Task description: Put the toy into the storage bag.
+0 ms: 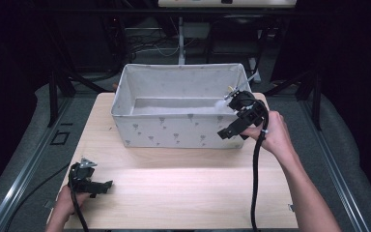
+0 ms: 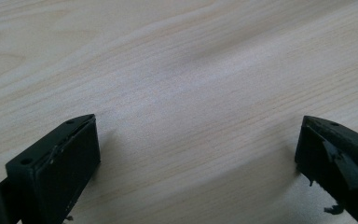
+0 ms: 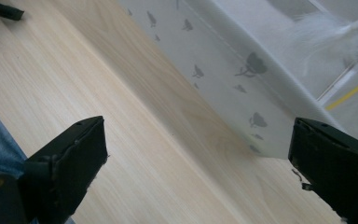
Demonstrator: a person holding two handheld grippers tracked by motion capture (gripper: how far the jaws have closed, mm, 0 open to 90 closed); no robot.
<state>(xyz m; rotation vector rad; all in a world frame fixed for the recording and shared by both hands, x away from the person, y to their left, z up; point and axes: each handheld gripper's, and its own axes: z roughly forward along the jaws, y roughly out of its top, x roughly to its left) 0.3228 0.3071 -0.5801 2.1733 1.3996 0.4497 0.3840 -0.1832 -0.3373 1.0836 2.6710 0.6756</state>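
Looking down on one pale wooden table [image 1: 183,193], you find one grey fabric box [image 1: 174,130] with small dark prints standing at its far half, open at the top. Inside the box, at its right end, lies one white feather toy [image 1: 221,102] on a thin stick, its tip resting against the right wall. Two grippers are in play. The right gripper [image 1: 232,129], held in one hand [image 1: 273,137], hovers just beside the box's near right corner; its two black jaws stand wide apart with nothing between them, and past them its own view shows the box wall and the feather toy [image 3: 326,32]. The left gripper [image 1: 107,184] rests low at the near left edge of the table, well apart from the box, jaws also spread wide over bare wood [image 2: 191,93], holding nothing
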